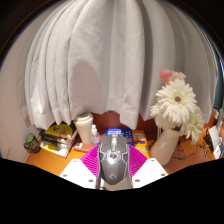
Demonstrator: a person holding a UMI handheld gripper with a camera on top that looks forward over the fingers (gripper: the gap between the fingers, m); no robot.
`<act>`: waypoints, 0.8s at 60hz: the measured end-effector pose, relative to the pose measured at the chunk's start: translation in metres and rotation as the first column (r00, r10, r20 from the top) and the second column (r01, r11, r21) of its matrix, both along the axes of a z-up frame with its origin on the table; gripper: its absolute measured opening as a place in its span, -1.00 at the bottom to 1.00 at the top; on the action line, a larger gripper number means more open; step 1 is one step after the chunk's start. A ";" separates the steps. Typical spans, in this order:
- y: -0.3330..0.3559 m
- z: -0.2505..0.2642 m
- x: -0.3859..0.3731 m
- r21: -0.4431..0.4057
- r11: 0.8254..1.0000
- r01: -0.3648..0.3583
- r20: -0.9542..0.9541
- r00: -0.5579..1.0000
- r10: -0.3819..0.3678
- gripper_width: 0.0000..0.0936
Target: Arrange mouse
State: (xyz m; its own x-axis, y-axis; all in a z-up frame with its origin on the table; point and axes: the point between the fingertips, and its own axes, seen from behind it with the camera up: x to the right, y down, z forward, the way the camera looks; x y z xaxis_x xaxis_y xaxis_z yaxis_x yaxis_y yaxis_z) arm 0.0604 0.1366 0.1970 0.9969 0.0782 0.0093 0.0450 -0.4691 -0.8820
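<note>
Mouse between the fingers, long axis in line with them

Gripper view: mouse [114,160], grey with a dark middle strip and a wheel near its far end, sits right between the two fingers of the gripper [114,163]. Pink pads [91,158] flank it left and right, close against its sides. Whether both pads actually press on it or it only stands between them cannot be told here; no clear gap shows on either side, and its underside and what it rests on are hidden. Fingers are spread to about the mouse's width. Long axis of the mouse runs straight ahead, same line as the fingers, wheel end pointing away from the camera. So the mouse lies dead centre, not off to either side, and only one gripper is in play.

Beyond the mouse, on the orange-brown desk [186,150]: a blue box [119,134] just ahead of the wheel end, a white jar [84,124] toward the back left, stacked books [59,138] and a small dark jar [32,142] near the left edge. A vase of white and pink flowers [176,105] stands toward the right edge. White curtains [100,60] hang behind the back edge.

Judgement: the mouse looks caught or about to be; the coming move turns on keeping that straight-ahead axis while placing it on free desk, short of the blue box.
</note>
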 end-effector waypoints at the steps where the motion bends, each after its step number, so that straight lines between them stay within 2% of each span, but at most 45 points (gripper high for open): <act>1: 0.002 -0.011 -0.007 -0.017 1.000 -0.007 -0.008 1.000 0.007 -0.23; 12: 0.002 -0.133 -0.035 -0.201 0.979 -0.011 -0.009 1.000 0.009 -0.23; 17: -0.011 -0.171 -0.033 -0.269 0.963 0.028 -0.009 0.999 -0.032 -0.24; 18: -0.014 -0.177 -0.033 -0.279 0.960 0.033 -0.009 0.999 -0.037 -0.33; 19: -0.017 -0.182 -0.033 -0.289 0.957 0.037 -0.008 0.999 -0.041 -0.33; 20: -0.019 -0.187 -0.033 -0.297 0.954 0.039 -0.008 0.999 -0.043 -0.24; 25: -0.031 -0.206 -0.036 -0.323 0.946 0.023 -0.004 1.000 -0.026 -0.24; 26: -0.030 -0.205 -0.036 -0.309 0.951 0.024 0.001 1.000 -0.025 -0.24; 27: -0.030 -0.204 -0.036 -0.298 0.954 0.023 0.006 1.000 -0.022 -0.34; 32: -0.030 -0.206 -0.036 -0.291 0.956 0.023 0.001 1.000 -0.024 -0.31; 35: -0.029 -0.205 -0.036 -0.285 0.958 0.019 -0.012 1.000 -0.023 -0.10; 41: -0.029 -0.207 -0.037 -0.287 0.958 0.000 -0.009 1.000 -0.003 0.07; 42: -0.030 -0.208 -0.036 -0.294 0.956 0.003 -0.007 1.000 -0.005 0.05; 45: -0.033 -0.208 -0.031 -0.319 0.947 0.026 0.002 1.000 -0.027 0.40; 46: -0.033 -0.206 -0.029 -0.321 0.946 0.038 0.008 0.999 -0.037 0.42; 47: -0.034 -0.203 -0.027 -0.319 0.947 0.046 0.013 0.999 -0.044 0.61; 48: -0.034 -0.199 -0.026 -0.314 0.948 0.051 0.018 0.999 -0.048 0.67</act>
